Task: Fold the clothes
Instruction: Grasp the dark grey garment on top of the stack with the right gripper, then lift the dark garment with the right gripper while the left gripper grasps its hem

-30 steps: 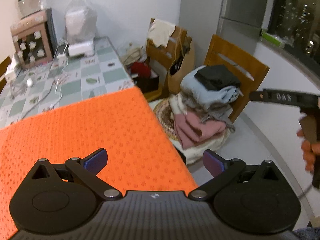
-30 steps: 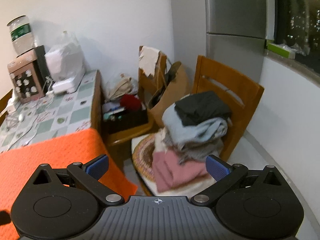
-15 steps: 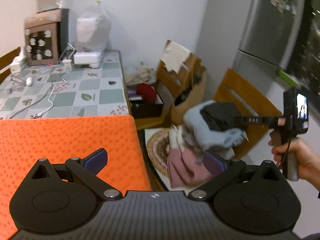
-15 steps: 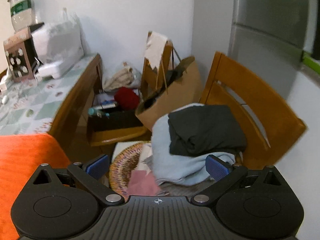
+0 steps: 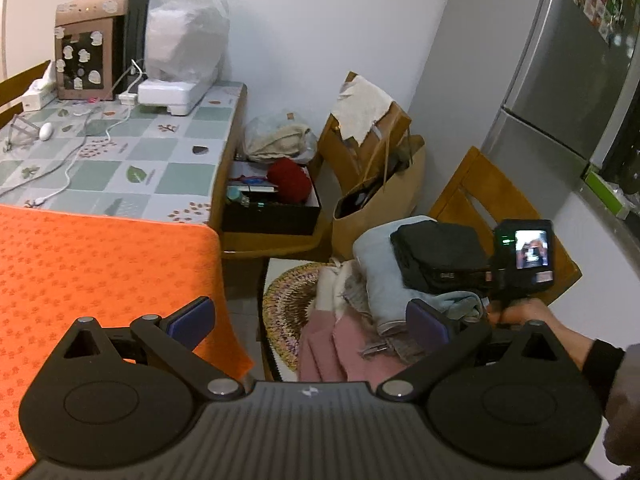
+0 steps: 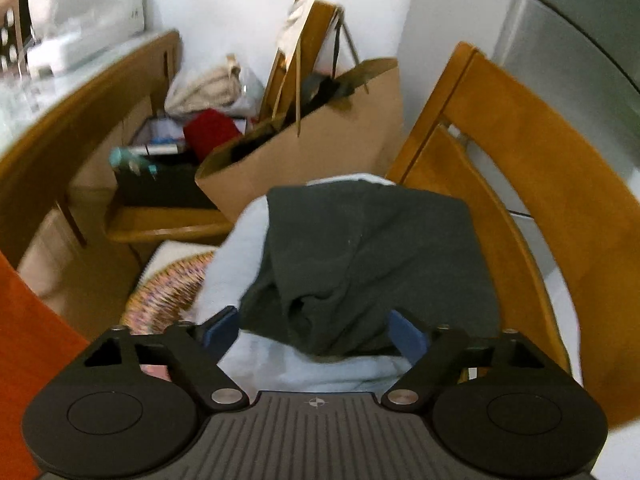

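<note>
A pile of clothes lies on a wooden chair [image 6: 520, 160]. A dark grey folded garment [image 6: 360, 248] is on top, over a light blue one [image 6: 240, 248] and a pink one [image 5: 340, 348]. My right gripper [image 6: 314, 332] reaches down onto the pile. Its jaws are closing, and the near edge of the dark garment [image 5: 436, 256] is between the blue pads. The pads do not clearly press on it. My left gripper [image 5: 308, 320] is open and holds nothing. It hovers between the corner of the orange cloth [image 5: 100, 264] and the pile. A hand [image 5: 520, 314] holds the right gripper.
The orange cloth covers the near part of a table [image 5: 140, 160] with a leaf-patterned top. A brown paper bag [image 5: 380, 200] and a black box [image 5: 272, 212] of odds and ends stand behind the chair. A fridge [image 5: 560, 80] is at the right. A woven cushion [image 5: 288, 292] lies under the pile.
Both grippers swung right, away from the orange cloth toward the chair. The right one dropped onto the pile and its jaws narrowed around the dark garment's edge.
</note>
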Tool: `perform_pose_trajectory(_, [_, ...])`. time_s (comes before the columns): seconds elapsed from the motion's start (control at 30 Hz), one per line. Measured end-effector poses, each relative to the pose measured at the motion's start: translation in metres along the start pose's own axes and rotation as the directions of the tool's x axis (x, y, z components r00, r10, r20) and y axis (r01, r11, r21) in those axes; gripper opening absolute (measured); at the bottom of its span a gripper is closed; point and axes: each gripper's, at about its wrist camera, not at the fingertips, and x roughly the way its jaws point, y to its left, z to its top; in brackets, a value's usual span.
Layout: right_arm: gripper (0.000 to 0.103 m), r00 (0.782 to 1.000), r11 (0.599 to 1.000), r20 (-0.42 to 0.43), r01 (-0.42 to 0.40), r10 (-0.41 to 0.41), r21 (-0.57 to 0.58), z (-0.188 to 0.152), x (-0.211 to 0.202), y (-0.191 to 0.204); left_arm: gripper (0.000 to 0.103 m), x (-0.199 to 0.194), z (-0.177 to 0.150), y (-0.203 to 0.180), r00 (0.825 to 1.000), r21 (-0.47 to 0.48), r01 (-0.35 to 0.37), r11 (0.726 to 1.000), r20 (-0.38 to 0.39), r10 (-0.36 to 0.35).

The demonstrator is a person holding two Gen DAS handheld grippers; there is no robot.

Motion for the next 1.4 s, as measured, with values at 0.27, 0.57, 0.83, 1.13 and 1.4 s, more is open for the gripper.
perform_pose_trajectory(0.27, [0.014,0.999,1.000,-0.041,0.002,-0.003,-0.028,0.005,0.029,-0.012,0.103,0.016,0.001,-0.005,0.999,0.030,-0.016,0.999,-0.030,0.017])
perform_pose_trajectory(0.57, [0.012,0.991,0.992,0.064,-0.124,0.122,0.035,0.060,-0.068,-0.053,0.103,0.015,-0.003,0.023,0.998,-0.008,-0.031,0.999,-0.051,0.030])
perform_pose_trajectory(0.83, [0.011,0.948,0.961,0.177,-0.275,0.264,0.040,0.126,-0.207,-0.070,0.098,-0.005,0.010,0.051,1.000,0.007,0.000,1.000,-0.014,0.000])
perform_pose_trajectory(1.13, [0.011,0.878,0.915,0.279,-0.404,0.388,0.002,0.187,-0.353,-0.002,0.097,-0.060,0.015,0.110,0.992,0.067,0.119,0.991,0.030,-0.121])
perform_pose_trajectory(1.4, [0.011,0.791,0.815,0.250,-0.580,0.559,0.014,0.214,-0.451,0.113,0.100,-0.126,-0.013,0.184,0.958,0.118,0.277,0.954,0.045,-0.284])
